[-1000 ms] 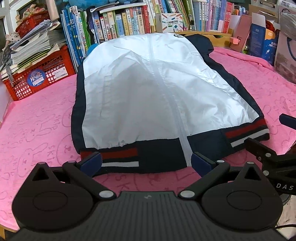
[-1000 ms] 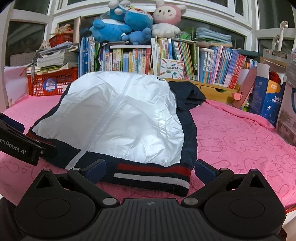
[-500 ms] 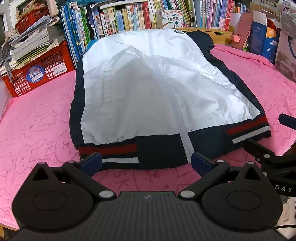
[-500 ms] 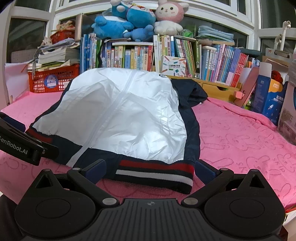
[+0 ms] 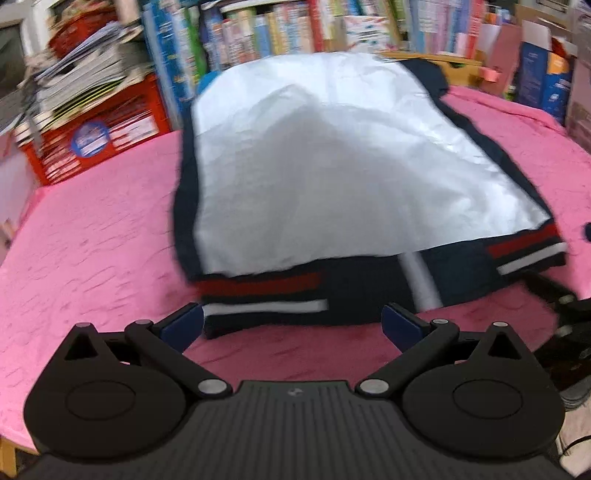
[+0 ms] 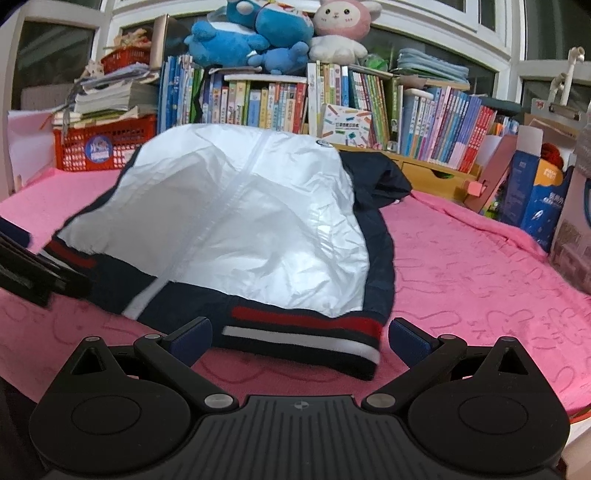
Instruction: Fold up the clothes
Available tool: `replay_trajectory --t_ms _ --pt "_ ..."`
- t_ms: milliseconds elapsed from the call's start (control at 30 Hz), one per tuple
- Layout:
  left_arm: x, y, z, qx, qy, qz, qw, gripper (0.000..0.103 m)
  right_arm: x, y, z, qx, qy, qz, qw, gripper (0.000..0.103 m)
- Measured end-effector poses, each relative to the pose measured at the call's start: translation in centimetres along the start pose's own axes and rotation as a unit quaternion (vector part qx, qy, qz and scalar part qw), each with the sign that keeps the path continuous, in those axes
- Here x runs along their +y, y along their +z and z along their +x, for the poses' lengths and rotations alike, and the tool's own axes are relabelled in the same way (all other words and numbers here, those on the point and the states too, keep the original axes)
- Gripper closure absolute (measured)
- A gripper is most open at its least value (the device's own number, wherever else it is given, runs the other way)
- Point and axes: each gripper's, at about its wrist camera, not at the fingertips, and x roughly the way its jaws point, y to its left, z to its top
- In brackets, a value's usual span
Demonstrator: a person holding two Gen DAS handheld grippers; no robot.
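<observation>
A white jacket (image 5: 332, 173) with navy sides and a red-and-white striped navy hem lies flat on the pink cloth, hem toward me. My left gripper (image 5: 293, 326) is open just in front of the hem's left part, nothing between its blue pads. The left wrist view is blurred by motion. In the right wrist view the same jacket (image 6: 236, 229) fills the middle. My right gripper (image 6: 299, 338) is open at the hem's right corner, the striped band lying between its fingers. Each gripper shows at the edge of the other's view.
The pink cloth (image 6: 480, 280) covers the table, with bare room to the right. A red basket (image 6: 103, 146) of papers stands back left. A row of books (image 6: 332, 107) and plush toys (image 6: 280, 33) line the back; boxes (image 6: 543, 199) stand at right.
Both grippers have moved forward toward the jacket's hem, which now sits nearer the pads. The left view has swung and blurred. The jacket itself has not moved.
</observation>
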Motion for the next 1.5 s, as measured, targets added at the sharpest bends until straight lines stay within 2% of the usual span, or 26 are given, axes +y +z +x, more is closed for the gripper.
replay_trajectory --t_ms 233,433,500,633,800,933,1100,1200,1300,1367,1500 --pt "2.8 -2.1 0.9 0.026 0.017 -0.012 0.9994 0.000 0.2 -0.7 1.4 0.009 -0.005 -0.009 1.000 0.000" --pt "3.8 -1.2 2.2 0.013 0.034 -0.034 0.9988 0.000 -0.2 -1.3 2.0 0.009 -0.016 -0.018 1.000 0.000" --pt "4.4 -0.6 2.8 0.009 0.052 -0.044 0.9976 0.000 -0.6 -1.5 1.9 0.005 -0.023 -0.023 0.999 0.000" --pt "5.7 -0.3 2.9 0.010 0.037 -0.071 0.9967 0.000 -1.4 -1.8 1.6 -0.004 -0.039 -0.031 0.999 0.000" --pt "5.3 -0.8 1.6 -0.005 0.074 -0.054 0.9958 0.000 -2.5 -2.2 1.2 -0.015 -0.057 -0.042 0.997 0.000" --pt "5.9 -0.2 2.5 -0.006 0.088 -0.061 0.9943 0.000 -3.3 -2.6 0.9 -0.023 -0.072 -0.050 0.996 0.000" --pt "6.1 0.8 3.8 -0.009 0.099 -0.077 0.9921 0.000 -1.9 -2.3 1.7 -0.022 -0.091 -0.068 0.993 0.000" --pt "6.1 1.1 3.7 -0.023 0.123 -0.073 0.9895 0.000 -2.8 -1.8 2.1 -0.027 -0.137 -0.071 0.988 0.000" --pt "6.4 1.3 3.9 -0.024 0.128 -0.077 0.9885 0.000 -4.7 -1.3 2.8 -0.021 -0.214 -0.059 0.975 0.000" --pt "6.2 1.3 3.8 -0.026 0.132 -0.075 0.9881 0.000 -5.4 -1.4 2.5 -0.013 -0.232 -0.065 0.970 0.000" --pt "4.9 1.6 4.5 -0.028 0.141 -0.062 0.9877 0.000 -4.5 -1.8 0.0 -0.027 -0.071 -0.048 0.996 0.000"
